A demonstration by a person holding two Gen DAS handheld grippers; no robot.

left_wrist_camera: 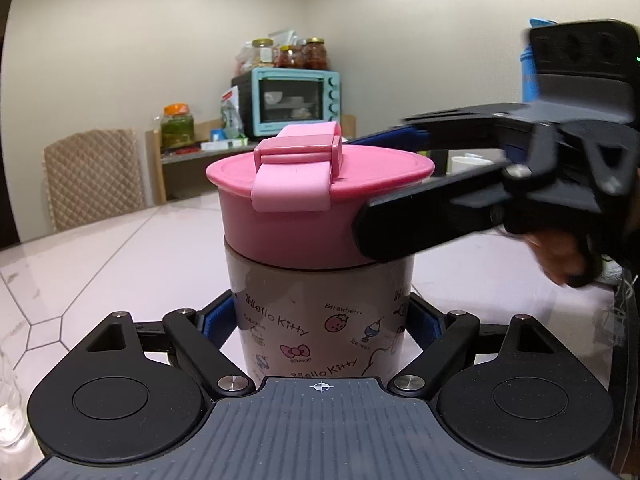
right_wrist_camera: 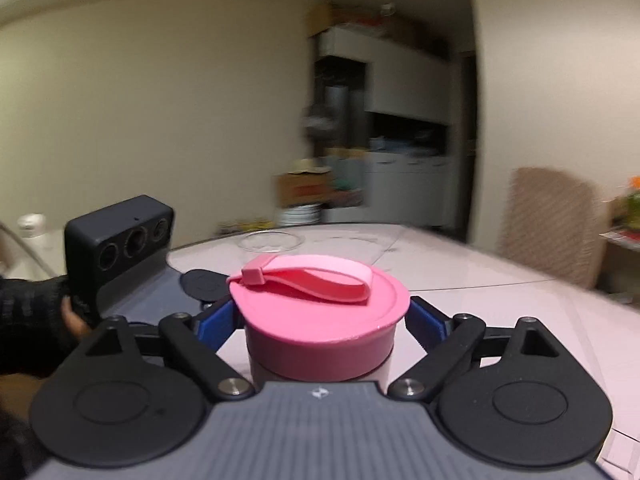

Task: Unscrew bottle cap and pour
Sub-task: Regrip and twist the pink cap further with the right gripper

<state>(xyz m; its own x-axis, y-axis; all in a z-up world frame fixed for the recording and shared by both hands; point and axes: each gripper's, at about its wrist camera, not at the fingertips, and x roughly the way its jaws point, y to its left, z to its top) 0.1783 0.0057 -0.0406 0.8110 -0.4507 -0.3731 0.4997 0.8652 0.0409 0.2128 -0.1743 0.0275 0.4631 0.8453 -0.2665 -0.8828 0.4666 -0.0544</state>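
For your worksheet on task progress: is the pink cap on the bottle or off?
On. The pink cap sits flush atop the upright bottle, with the right tongs around it.

Cream walls are enclosing the room, and a white marble-look table with hexagon seams is filling the foreground. A quilted beige chair is standing behind it, a teal toaster oven is sitting on a wooden shelf with jars on top. White cabinets are blurring across the room.

We see the bottle upright on the table, its cap on top — our left gripper flanks the body below, our right gripper the cap above; a chair stands behind.
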